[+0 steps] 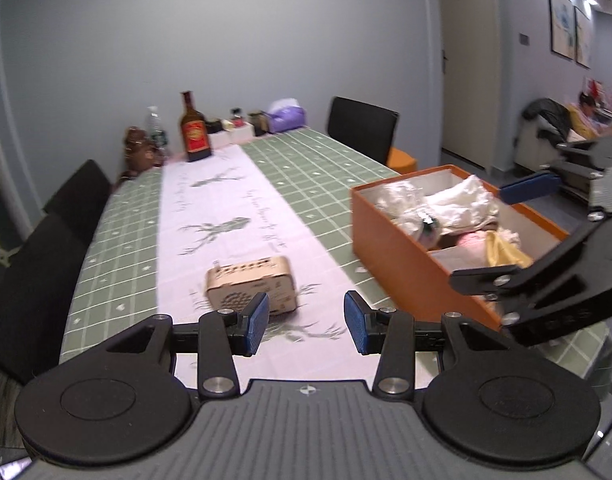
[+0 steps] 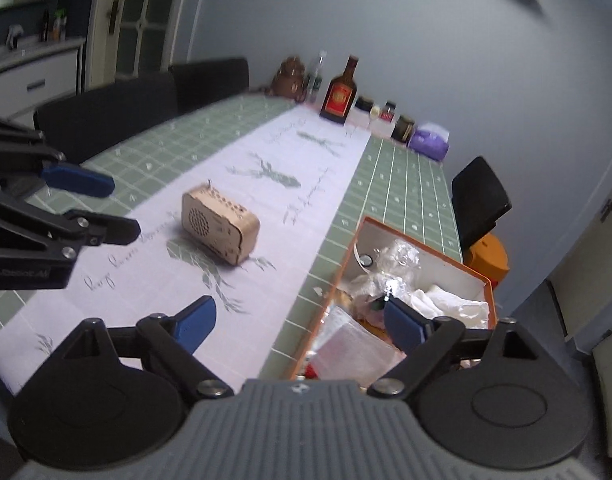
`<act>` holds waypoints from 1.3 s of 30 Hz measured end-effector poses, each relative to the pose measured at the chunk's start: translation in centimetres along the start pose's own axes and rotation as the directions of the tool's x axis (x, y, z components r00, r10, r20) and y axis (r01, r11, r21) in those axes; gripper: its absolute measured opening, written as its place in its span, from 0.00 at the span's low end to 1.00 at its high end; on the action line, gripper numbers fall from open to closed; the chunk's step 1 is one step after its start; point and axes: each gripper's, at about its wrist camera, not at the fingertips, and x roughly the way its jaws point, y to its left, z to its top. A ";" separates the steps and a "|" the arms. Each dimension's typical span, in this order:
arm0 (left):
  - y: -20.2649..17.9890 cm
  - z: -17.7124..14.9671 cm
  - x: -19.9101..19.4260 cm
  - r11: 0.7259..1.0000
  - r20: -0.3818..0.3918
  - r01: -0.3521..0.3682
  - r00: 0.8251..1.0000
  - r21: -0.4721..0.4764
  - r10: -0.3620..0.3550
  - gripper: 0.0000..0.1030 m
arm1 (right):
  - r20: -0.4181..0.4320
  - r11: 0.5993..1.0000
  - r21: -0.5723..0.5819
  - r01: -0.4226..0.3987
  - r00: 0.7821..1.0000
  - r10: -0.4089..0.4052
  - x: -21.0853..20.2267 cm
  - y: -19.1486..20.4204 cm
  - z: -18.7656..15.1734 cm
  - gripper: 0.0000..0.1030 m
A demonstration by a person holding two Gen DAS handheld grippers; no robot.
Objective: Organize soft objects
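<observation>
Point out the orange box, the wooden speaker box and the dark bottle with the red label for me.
orange box (image 1: 402, 256), left wrist view, on its long outer wall.
wooden speaker box (image 2: 221, 222), right wrist view, on its top face.
dark bottle (image 1: 195, 136), left wrist view, on its red label.

**Readable text: almost none**

Left tool (image 2: 117, 208), seen from right wrist cam: white print along its black body, partly cut off, looks like "…Robot.AI"; first letters can't be made out. White runner (image 2: 265, 184) on table: grey cursive script lines beside leaf prints, too blurred to read. Brown bottle (image 2: 340, 94) at far end: red-and-gold label, lettering illegible. Small jars next to it: labels too small to tell.
</observation>
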 end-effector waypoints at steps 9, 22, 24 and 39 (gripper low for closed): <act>-0.5 -4.7 -1.6 0.997 0.114 -0.004 0.993 -0.082 0.014 0.49 | 0.146 0.980 0.196 0.016 0.988 -0.046 -2.5 2.7 -4.4 0.94; -0.2 -9.3 -2.1 0.969 0.246 -0.106 0.956 -0.224 0.161 0.54 | 0.296 0.912 0.383 0.145 0.916 -0.270 -2.6 6.1 -10.4 0.97; -0.1 -9.8 -1.7 0.963 0.246 -0.123 0.952 -0.238 0.182 0.57 | 0.284 0.910 0.376 0.176 0.913 -0.294 -2.2 6.3 -10.8 0.97; -1.1 -12.1 1.2 0.969 0.137 -0.167 0.972 -0.181 0.193 0.93 | 0.232 0.900 0.388 0.198 0.924 -0.304 1.5 8.0 -12.9 0.97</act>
